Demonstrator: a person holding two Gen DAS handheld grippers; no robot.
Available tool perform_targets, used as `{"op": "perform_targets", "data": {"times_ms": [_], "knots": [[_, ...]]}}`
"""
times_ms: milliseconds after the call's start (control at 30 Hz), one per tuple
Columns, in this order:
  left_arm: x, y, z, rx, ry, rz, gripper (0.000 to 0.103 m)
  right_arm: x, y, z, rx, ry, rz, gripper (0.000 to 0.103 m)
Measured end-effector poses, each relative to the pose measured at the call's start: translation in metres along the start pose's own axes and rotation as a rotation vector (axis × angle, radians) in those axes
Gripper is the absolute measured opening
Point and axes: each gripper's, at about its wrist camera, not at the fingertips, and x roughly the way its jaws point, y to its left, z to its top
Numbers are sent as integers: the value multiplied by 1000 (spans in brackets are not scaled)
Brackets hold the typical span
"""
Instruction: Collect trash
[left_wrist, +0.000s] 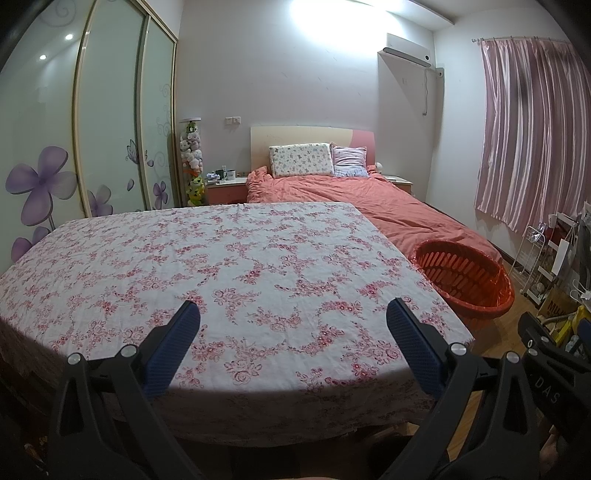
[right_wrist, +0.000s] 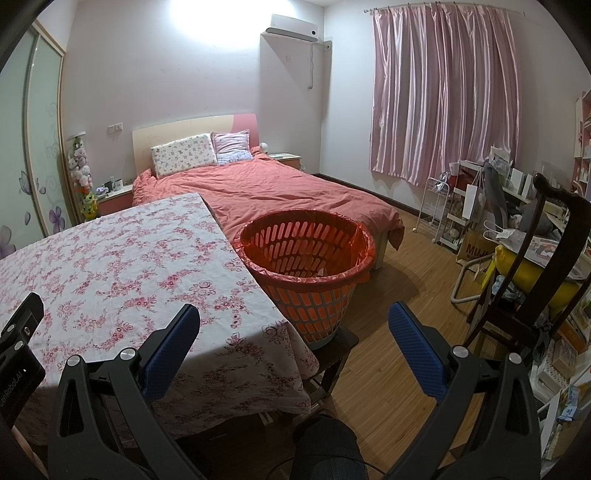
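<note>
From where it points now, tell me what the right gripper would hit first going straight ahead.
Probably the orange basket: it sits dead ahead of the open right gripper, beside the table corner. Depth is unclear.

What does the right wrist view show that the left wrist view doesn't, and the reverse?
Right wrist only: the whole orange basket with its liner, standing on a dark stool beside the table, and a dark wooden chair.
Left wrist only: the full floral tablecloth, bare of trash, and the wardrobe's large purple flower.
Both: bed, pink curtain, and an open, empty hand-held gripper: left, right.
</note>
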Motion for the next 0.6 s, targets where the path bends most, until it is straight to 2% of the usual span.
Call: {"op": "perform_targets", "data": {"times_ms": [600], "knots": [[-1,2,-3,0,8,2,99,1,-1,0,1,0,1,101]]}}
